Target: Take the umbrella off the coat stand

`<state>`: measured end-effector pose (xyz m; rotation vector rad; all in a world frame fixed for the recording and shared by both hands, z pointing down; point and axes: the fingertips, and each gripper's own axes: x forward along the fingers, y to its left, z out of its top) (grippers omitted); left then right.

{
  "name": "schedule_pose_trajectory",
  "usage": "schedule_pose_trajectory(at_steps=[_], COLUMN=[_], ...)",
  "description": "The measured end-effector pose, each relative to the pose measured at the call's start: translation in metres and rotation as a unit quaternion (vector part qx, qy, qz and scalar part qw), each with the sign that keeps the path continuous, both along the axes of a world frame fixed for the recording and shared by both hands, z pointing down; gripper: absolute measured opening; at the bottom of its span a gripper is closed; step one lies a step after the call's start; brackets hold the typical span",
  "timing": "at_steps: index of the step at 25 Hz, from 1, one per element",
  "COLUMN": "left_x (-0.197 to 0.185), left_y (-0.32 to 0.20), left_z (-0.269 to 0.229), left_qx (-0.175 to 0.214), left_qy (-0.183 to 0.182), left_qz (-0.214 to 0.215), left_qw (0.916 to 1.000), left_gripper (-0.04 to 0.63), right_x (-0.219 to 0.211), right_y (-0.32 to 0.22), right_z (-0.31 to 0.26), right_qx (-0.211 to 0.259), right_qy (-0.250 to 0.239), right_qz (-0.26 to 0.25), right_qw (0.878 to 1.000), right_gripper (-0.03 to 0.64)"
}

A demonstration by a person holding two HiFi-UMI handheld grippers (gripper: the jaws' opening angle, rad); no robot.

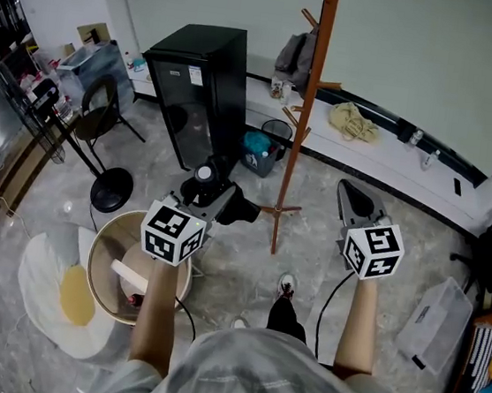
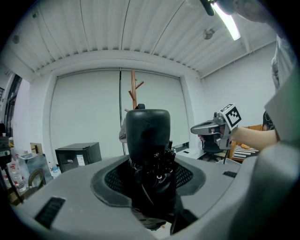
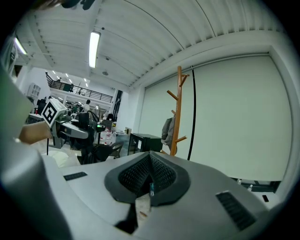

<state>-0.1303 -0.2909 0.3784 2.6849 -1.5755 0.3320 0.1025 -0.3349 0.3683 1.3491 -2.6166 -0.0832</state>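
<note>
A folded black umbrella sits between the jaws of my left gripper, which is shut on it; its thick handle end stands up and cords hang at its base. In the head view the left gripper holds the umbrella left of the wooden coat stand, apart from it. The coat stand rises behind the umbrella. My right gripper is shut and empty, right of the stand's foot. The right gripper has its pads together, with the coat stand ahead.
A grey garment hangs on the stand. A black cabinet and a bin stand left of it. A round basket, an egg-shaped rug and a chair are at the left. A clear box lies at the right.
</note>
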Motion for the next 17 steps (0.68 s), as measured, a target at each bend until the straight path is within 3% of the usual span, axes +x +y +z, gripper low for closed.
schedule_pose_trajectory(at_steps=[17], left_x=[0.013], left_y=[-0.021], left_z=[0.017], left_qx=[-0.013], left_qy=[0.006], left_qz=[-0.003], left_qw=[0.9999], left_gripper=[0.23], right_x=[0.007], right_y=[-0.011], right_z=[0.008], right_qx=[-0.007], right_qy=[0.006], right_qz=[0.002], right_qw=[1.0], right_gripper=[0.015])
